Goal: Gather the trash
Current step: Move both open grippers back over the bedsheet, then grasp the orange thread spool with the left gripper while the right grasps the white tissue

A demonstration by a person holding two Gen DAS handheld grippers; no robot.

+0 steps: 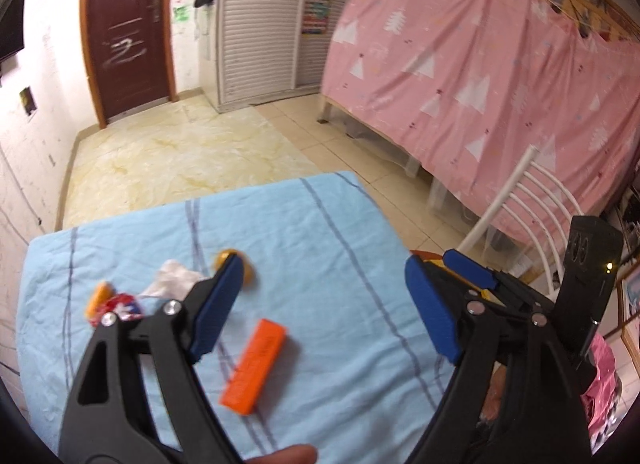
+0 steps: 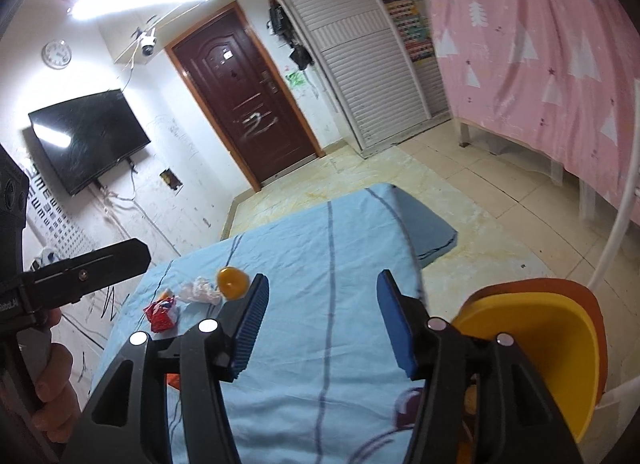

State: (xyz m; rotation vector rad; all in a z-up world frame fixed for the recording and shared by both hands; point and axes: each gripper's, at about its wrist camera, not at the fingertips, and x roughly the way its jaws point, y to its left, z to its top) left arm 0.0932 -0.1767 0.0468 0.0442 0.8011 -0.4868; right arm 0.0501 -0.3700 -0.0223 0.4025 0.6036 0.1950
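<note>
Orange box (image 1: 255, 366): lettering too blurred to read; left claw (image 1: 320, 304) and right claw (image 2: 320, 322) gape empty.

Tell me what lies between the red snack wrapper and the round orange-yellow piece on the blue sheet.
A crumpled white tissue lies between the red snack wrapper and round orange-yellow piece, clearest in the right wrist view.
</note>
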